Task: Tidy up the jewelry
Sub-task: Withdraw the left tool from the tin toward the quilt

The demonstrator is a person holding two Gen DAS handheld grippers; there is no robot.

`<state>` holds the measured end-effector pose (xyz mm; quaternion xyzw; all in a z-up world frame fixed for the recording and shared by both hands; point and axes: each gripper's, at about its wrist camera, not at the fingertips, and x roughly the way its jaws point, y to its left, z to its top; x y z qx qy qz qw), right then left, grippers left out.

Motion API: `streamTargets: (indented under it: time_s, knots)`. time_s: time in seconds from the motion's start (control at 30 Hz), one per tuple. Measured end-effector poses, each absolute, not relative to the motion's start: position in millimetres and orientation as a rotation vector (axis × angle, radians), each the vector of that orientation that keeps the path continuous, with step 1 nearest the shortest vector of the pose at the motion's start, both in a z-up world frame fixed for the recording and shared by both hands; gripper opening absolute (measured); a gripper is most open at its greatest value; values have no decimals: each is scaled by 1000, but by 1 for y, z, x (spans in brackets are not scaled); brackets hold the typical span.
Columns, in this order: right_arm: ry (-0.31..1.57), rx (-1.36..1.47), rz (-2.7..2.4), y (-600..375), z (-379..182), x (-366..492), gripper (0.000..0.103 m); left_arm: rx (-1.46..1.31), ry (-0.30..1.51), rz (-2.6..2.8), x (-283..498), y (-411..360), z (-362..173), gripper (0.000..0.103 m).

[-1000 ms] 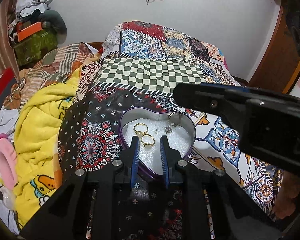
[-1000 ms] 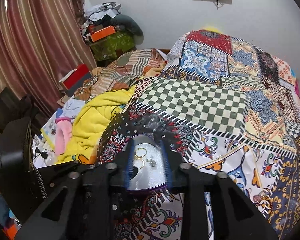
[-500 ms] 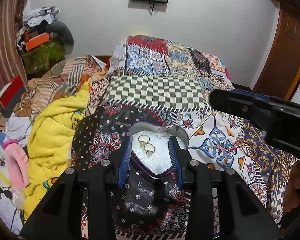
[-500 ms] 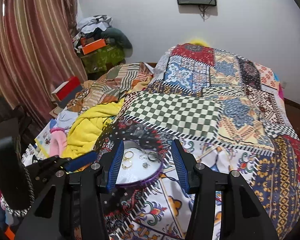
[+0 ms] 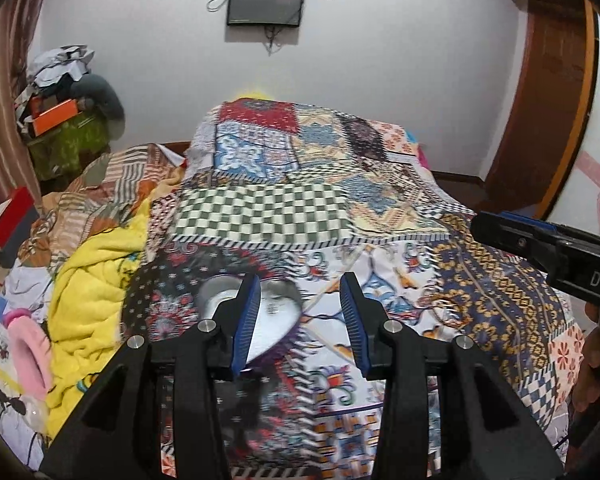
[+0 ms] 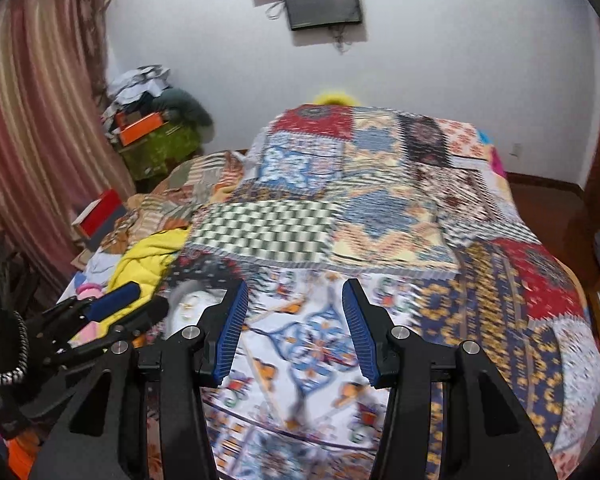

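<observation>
Both grippers hover level above the patchwork bedspread [image 5: 380,208], fingers spread wide, holding nothing: left gripper [image 5: 300,320], right gripper [image 6: 294,332]. The heart-shaped tin [image 5: 276,320] sits on the bedspread behind the left gripper's left finger.

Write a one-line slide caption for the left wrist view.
Open left gripper above the patchwork bedspread, its left finger overlapping a heart-shaped purple-rimmed metal tin; right gripper at the right edge.
</observation>
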<state>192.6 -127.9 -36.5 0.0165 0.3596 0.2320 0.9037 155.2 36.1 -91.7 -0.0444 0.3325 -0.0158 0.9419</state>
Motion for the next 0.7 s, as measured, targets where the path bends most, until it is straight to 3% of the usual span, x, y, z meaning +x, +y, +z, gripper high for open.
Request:
streamTargets:
  time_s: [0.7]
  knots:
    - [892, 105, 280, -231, -92, 195, 45, -46, 896, -250, 211, -50, -159, 40]
